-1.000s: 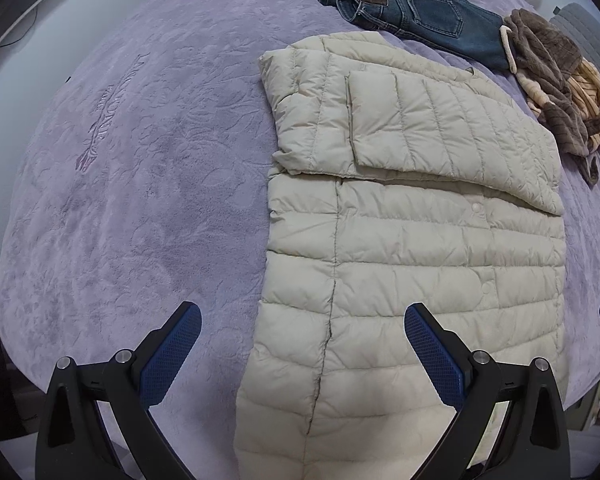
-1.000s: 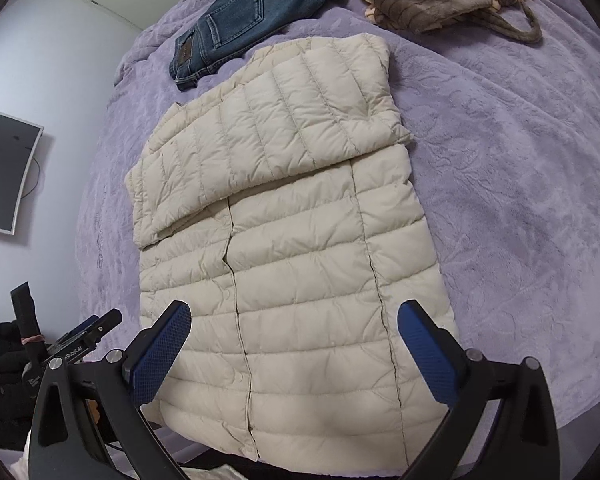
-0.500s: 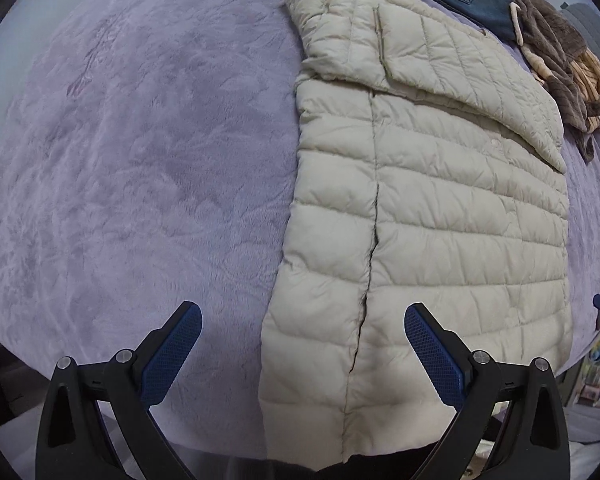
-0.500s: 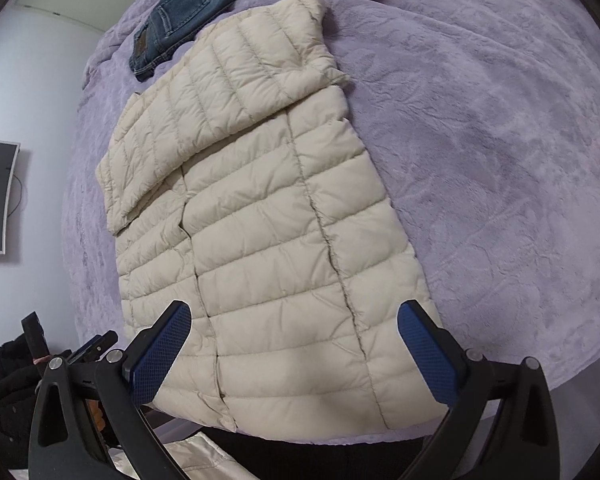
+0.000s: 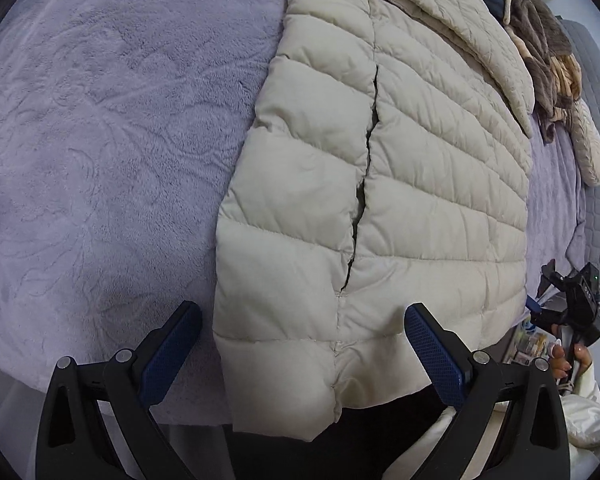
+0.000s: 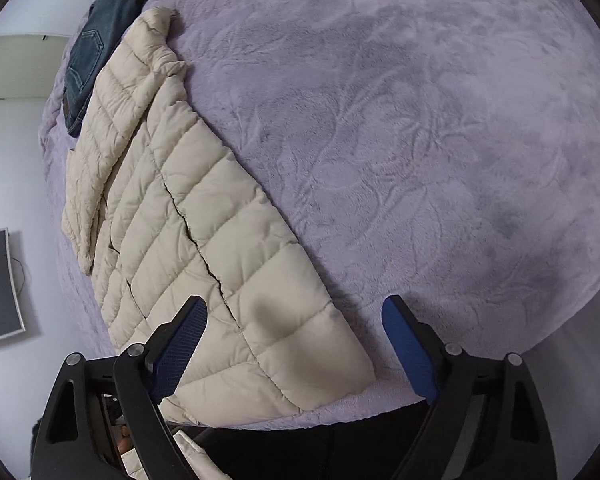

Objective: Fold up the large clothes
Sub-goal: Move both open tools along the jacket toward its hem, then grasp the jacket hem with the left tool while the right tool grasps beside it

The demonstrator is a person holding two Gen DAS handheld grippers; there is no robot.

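Both grippers have dropped closer to the cream puffer jacket [image 5: 400, 184] lying flat on the purple bedspread [image 5: 100, 140]. Left gripper [image 5: 300, 348] spread wide over the jacket's near hem corner; right gripper [image 6: 296, 344] wide too, jaws just narrowing, straddling the opposite hem corner untouched.

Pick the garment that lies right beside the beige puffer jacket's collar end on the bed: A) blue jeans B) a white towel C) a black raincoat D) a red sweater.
A: blue jeans lie against the far, collar end of the beige puffer jacket on the purple blanket, with a brown fuzzy garment farther on.
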